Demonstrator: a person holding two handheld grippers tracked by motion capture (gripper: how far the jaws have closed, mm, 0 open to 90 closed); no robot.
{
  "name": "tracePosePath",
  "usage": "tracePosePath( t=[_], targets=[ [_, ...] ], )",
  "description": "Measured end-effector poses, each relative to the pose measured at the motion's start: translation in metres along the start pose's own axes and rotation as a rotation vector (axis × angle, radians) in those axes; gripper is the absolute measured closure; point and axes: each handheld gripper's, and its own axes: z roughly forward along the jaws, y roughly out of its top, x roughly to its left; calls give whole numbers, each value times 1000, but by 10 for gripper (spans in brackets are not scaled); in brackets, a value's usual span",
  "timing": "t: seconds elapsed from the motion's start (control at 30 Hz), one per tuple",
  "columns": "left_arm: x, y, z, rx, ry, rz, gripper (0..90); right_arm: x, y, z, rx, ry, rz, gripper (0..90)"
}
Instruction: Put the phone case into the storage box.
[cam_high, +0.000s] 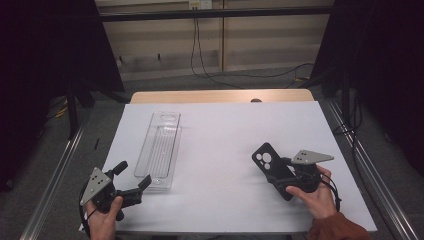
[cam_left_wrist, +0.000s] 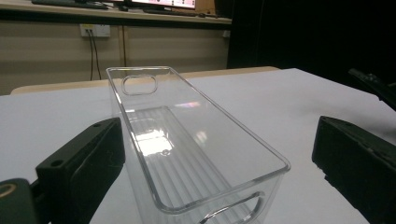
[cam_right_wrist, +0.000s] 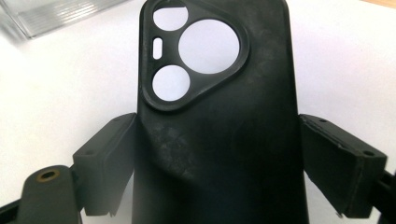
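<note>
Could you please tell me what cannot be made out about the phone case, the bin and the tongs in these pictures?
- Phone case: its lower end is cut off by the bottom edge of the right gripper view; in the high view the right tongs and hand cover it.
- Bin: near end cut off by the bottom edge in the left gripper view.
- Left tongs: tip-to-bin contact too small to judge.

Phone case (cam_right_wrist: 219, 140): black, matt, rubbery-looking plastic with faint scuffs and a slight crease. Bin (cam_left_wrist: 187, 154): clear, glossy plastic, ribbed floor, bright reflections on the walls. Table (cam_high: 225, 130): white, smooth, matt top, with a light wood-look edge at the far side. Right gripper (cam_high: 295, 176): matt black plastic, grey metal-look plate.
</note>
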Motion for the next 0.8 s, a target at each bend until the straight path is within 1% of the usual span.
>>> tracePosePath(
  t=[0.13,0.17,0.2,0.3,0.4,0.5,0.63,0.67,0.7,0.8],
  targets=[
    [-2,1,2,12,-19,0,26,1,0,-1,-32,10,-3,151],
    [-3,1,2,12,-24,-3,26,3,0,-1,-48,18,-4,151],
    [-3,2,3,14,-29,1,26,3,0,-1,-48,18,-4,151],
    [-6,3,5,19,-40,7,28,6,-1,-2,-74,29,-5,151],
    [-9,4,8,27,-64,14,34,8,-1,-2,-90,33,-4,150],
    [-11,5,12,40,-100,20,50,9,-2,-2,-103,37,-1,150],
    [-15,6,15,47,-128,31,53,12,-2,0,-114,55,-9,150],
    [-16,7,16,48,-131,42,53,13,-2,0,-117,56,-9,150],
    [-17,7,17,51,-142,39,55,14,-2,1,-119,61,-9,150],
    [-19,9,20,61,-179,53,62,16,-1,1,-140,73,-13,150]
  ],
)
